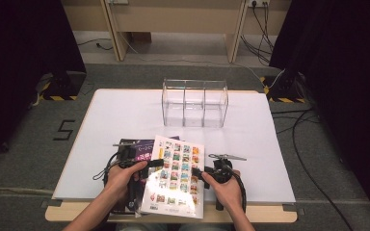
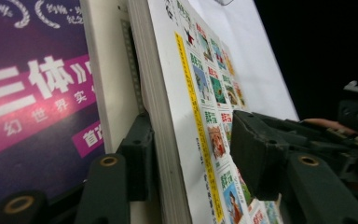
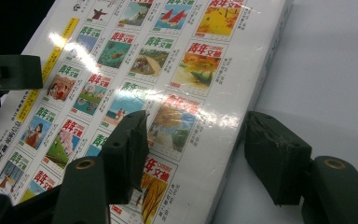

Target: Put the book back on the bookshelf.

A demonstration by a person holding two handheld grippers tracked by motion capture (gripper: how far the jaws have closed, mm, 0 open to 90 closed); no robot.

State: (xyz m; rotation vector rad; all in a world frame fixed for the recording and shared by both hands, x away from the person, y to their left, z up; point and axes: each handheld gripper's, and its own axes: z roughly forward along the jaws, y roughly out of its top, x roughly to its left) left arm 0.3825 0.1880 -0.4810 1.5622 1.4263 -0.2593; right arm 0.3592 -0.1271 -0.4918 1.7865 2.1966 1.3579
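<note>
Right now the person is working both tongs against one thick white magazine with a grid of small colourful cover pictures (image 1: 176, 175), which is lying at the near edge of the white surface (image 1: 250, 144), its long axis running from near to far and tipping slightly to the right at the far end. It is resting partly on a dark purple book with pink and white lettering (image 1: 137, 147), which is peeking out on its left.

The left tongs (image 1: 155, 162) are coming in from the magazine's left long edge. In the left gripper view the two black jaws are straddling that edge, one below the page block and one over the printed cover (image 2: 209, 116); they are standing about half open, and the upper pad seems to be clear of the cover, so I am reading this as no grip yet.

The right tongs (image 1: 197, 172) are facing the opposite long edge. In the right gripper view one jaw is hovering over the glossy cover (image 3: 135, 88) and the other is sitting beside the spine, out over the bare surface; the gap is wide and nothing is being pinched.

So the magazine is lying between the two tongs, crosswise to both, and each is equally near its own edge. A clear plastic three-compartment organiser (image 1: 195, 102) is standing well apart, towards the far side.
</note>
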